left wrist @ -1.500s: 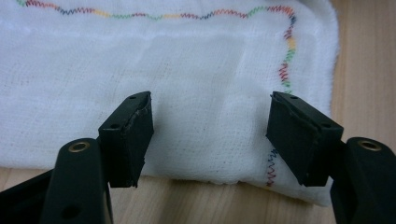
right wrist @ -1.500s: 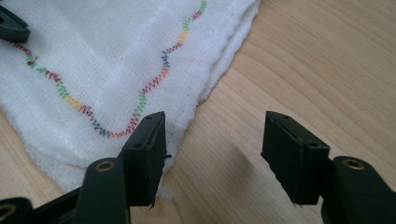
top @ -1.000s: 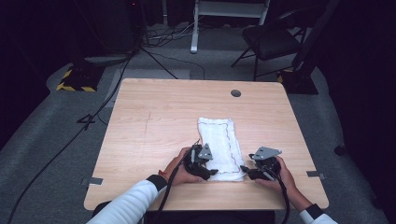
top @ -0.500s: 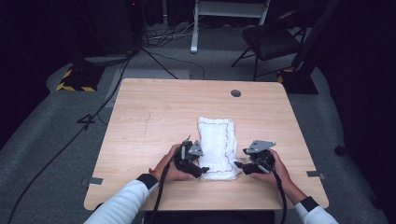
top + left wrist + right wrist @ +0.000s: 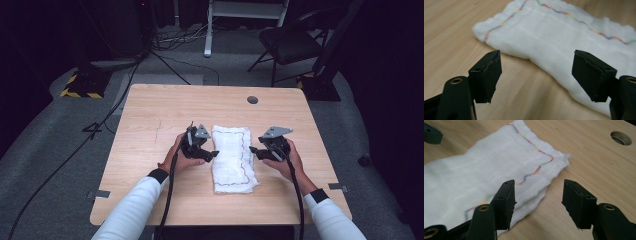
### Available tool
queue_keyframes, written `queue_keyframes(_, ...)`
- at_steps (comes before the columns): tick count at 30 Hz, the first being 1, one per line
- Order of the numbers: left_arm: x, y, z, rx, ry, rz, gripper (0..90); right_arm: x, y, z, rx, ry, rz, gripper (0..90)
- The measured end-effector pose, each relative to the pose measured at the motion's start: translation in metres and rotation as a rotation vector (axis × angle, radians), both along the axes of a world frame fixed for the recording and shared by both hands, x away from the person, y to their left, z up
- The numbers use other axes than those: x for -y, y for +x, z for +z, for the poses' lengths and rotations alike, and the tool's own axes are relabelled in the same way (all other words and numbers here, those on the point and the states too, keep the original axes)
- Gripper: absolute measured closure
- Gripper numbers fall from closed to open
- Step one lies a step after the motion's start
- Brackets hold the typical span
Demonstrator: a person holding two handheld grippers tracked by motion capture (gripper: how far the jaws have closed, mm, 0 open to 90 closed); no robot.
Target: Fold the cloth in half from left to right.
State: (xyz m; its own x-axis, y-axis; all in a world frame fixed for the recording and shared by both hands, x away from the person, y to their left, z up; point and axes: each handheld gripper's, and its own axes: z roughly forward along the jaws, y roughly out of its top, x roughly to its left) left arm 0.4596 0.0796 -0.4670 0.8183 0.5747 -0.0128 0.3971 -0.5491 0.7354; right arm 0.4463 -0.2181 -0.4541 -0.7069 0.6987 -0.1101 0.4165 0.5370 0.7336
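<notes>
with both jaws spread, the left gripper (image 5: 214, 154) at 9 o'clock and right gripper (image 5: 251, 149) at 3 flank the folded cloth (image 5: 231, 157), best pinching all its layers together.

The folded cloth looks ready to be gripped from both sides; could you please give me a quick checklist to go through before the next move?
1. Left gripper open: ok.
2. Right gripper open: ok.
3. Folded cloth lying flat on the table, between the grippers: ok.
4. Nothing held in either gripper: ok.
5. Cloth edge between the left fingers: not ok, it lies ahead of them.
6. How many layers a pinch would catch: cannot tell.
</notes>
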Motion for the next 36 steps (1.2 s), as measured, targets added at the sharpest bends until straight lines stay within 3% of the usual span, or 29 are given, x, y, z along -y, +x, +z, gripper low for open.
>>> queue_keyframes(7,0.016,0.044,-0.004,-0.003,0.0,0.079,24.9,-0.013,0.038,-0.004,-0.009,-0.011,-0.039,46.9)
queue_keyframes(12,0.021,0.065,-0.015,-0.027,0.002,0.14,25.0,-0.016,0.061,-0.008,-0.037,0.028,-0.073,48.2)
queue_keyframes(18,0.02,0.079,-0.025,-0.06,0.003,0.187,24.6,-0.022,0.079,-0.022,-0.088,0.025,-0.1,46.9)
queue_keyframes(24,0.023,0.083,-0.032,-0.091,-0.004,0.185,23.5,-0.025,0.088,-0.028,-0.117,0.02,-0.11,45.3)
queue_keyframes(27,0.024,0.083,-0.033,-0.083,-0.001,0.181,22.9,-0.028,0.093,-0.031,-0.134,-0.008,-0.113,44.9)
queue_keyframes(29,0.025,0.084,-0.032,-0.08,0.017,0.176,23.7,-0.029,0.095,-0.033,-0.152,0.002,-0.112,45.9)
queue_keyframes(30,0.025,0.084,-0.031,-0.088,0.015,0.169,24.8,-0.028,0.096,-0.033,-0.157,0.008,-0.109,48.9)
queue_keyframes(33,0.027,0.084,-0.027,-0.107,0.027,0.11,43.2,-0.027,0.096,-0.034,-0.189,0.053,-0.085,60.7)
queue_keyframes(36,0.028,0.085,-0.026,-0.126,0.015,0.09,56.2,-0.027,0.096,-0.034,-0.195,0.059,-0.066,67.4)
